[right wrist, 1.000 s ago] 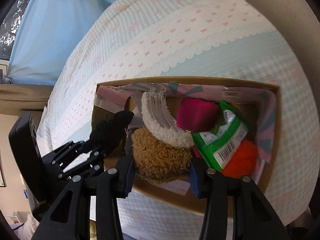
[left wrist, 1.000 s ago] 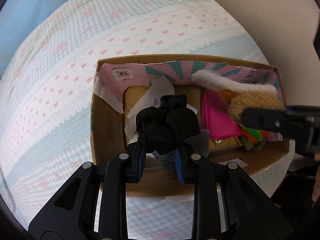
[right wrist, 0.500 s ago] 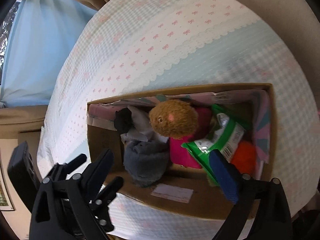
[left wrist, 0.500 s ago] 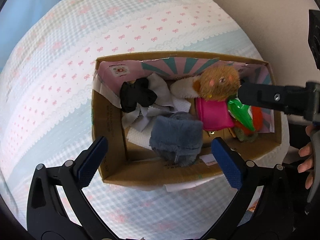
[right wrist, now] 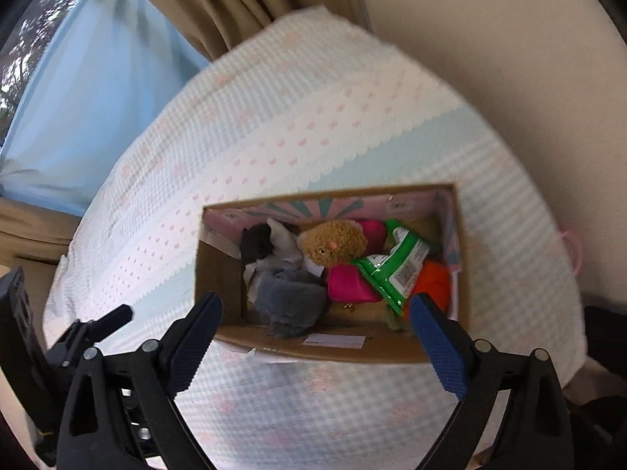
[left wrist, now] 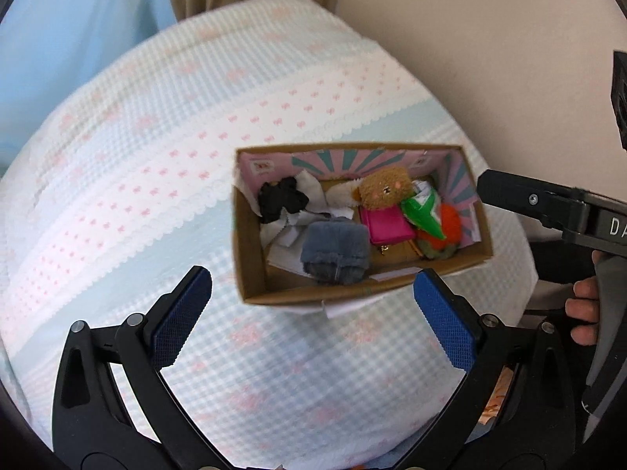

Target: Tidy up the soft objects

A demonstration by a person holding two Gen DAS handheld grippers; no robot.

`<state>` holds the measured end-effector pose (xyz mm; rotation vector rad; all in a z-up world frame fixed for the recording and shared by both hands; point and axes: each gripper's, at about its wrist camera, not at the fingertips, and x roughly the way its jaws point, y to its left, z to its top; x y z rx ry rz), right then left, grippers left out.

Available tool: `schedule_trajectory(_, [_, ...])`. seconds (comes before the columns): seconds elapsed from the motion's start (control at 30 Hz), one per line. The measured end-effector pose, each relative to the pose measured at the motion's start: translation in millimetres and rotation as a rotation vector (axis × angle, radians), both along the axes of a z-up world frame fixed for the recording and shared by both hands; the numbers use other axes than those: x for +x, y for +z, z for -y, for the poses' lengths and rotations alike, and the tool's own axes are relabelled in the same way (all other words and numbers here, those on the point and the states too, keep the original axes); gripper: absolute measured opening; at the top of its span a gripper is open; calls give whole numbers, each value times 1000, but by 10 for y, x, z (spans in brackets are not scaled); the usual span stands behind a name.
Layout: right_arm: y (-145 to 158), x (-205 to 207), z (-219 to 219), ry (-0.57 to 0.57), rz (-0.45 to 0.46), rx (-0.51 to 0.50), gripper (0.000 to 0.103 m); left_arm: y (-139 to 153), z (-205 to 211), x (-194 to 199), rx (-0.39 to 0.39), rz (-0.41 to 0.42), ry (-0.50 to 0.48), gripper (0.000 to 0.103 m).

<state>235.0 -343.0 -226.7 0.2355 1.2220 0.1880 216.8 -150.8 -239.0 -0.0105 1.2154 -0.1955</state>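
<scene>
Both grippers have drawn back from the box (left wrist: 250, 274), leaving the scrunchie (left wrist: 282, 199) and plush (left wrist: 386, 194) inside it, well beyond the jaws. The left gripper (left wrist: 313, 313) and right gripper (right wrist: 317, 348) gape wide, holding nothing, above the quilt (left wrist: 137, 180).

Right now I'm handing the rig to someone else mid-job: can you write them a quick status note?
Left gripper: open, empty, above the bed in front of the cardboard box.
Right gripper: open, empty, at the box's near edge.
In the box: black scrunchie at far left on white cloth, grey plush in front, brown plush toy mid-back, pink pouch, green packet, orange plush at the right end.
Done: every soft item in view lies inside the box.
Left: nothing loose shows on the bedspread; check outside the views before stopping.
</scene>
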Motion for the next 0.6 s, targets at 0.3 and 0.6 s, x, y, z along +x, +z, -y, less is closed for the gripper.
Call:
schedule_trajectory(0.3, [1129, -823, -398, -5, 273, -131, 95, 1138, -556, -640, -30, 236, 28, 103])
schedule_trajectory(0.6, [1944, -1855, -793, -73, 554, -227, 95, 2152, -1100, -1544, -8, 537, 90, 103])
